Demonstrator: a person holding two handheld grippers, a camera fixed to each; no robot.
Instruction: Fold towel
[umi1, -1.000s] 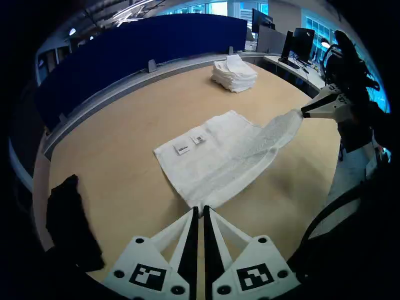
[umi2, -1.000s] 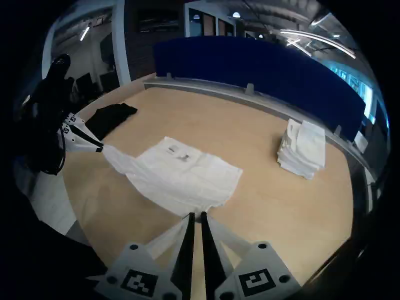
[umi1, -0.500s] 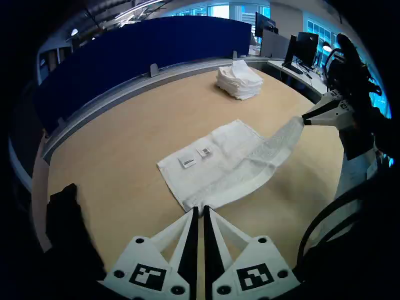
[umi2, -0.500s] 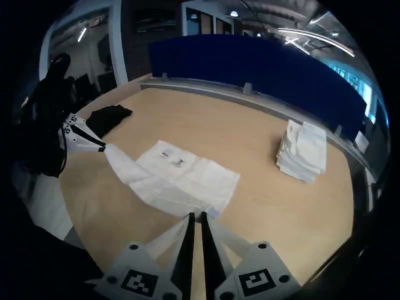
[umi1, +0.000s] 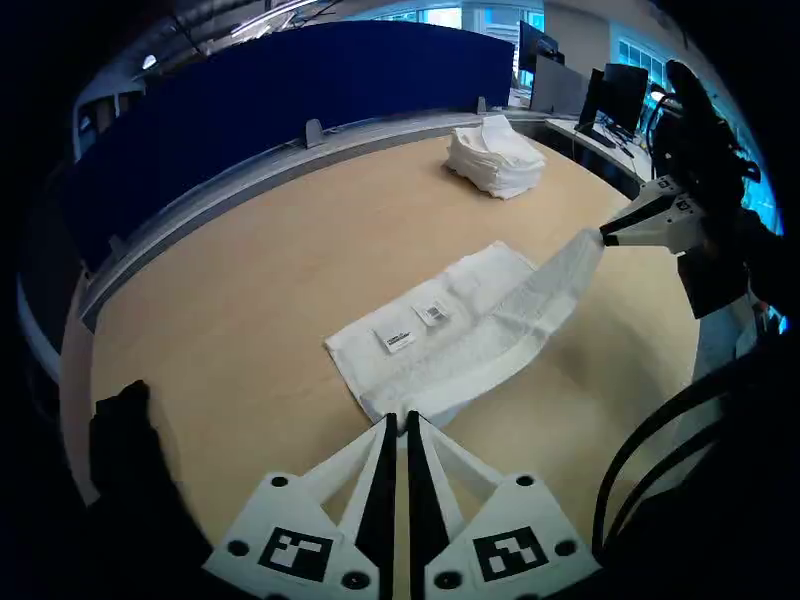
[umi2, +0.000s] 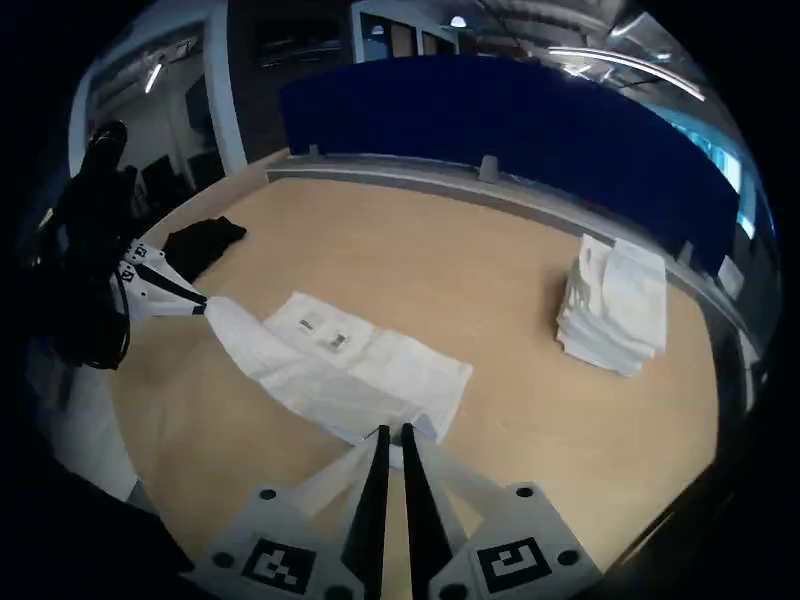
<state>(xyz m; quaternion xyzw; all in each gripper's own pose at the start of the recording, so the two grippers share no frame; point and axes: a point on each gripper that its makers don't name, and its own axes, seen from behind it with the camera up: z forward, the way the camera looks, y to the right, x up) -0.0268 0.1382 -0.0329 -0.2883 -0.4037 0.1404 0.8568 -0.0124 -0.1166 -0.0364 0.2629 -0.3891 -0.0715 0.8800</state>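
Observation:
A white towel with two small labels lies on the wooden table, its near long edge lifted. My left gripper is shut on one corner of that edge. My right gripper, seen farther off in the left gripper view, pinches the other corner, and the edge hangs stretched between them. In the right gripper view the same towel runs from my right gripper, shut on the near corner, to the left gripper at the far corner.
A stack of folded white towels sits at the table's far side by the blue partition. A black cloth lies near the table's edge. Monitors stand on a desk beyond.
Both grippers have carried the lifted towel edge forward over the flat part, so the flat part looks narrower. The folded stack sits slightly farther right in the left gripper view.

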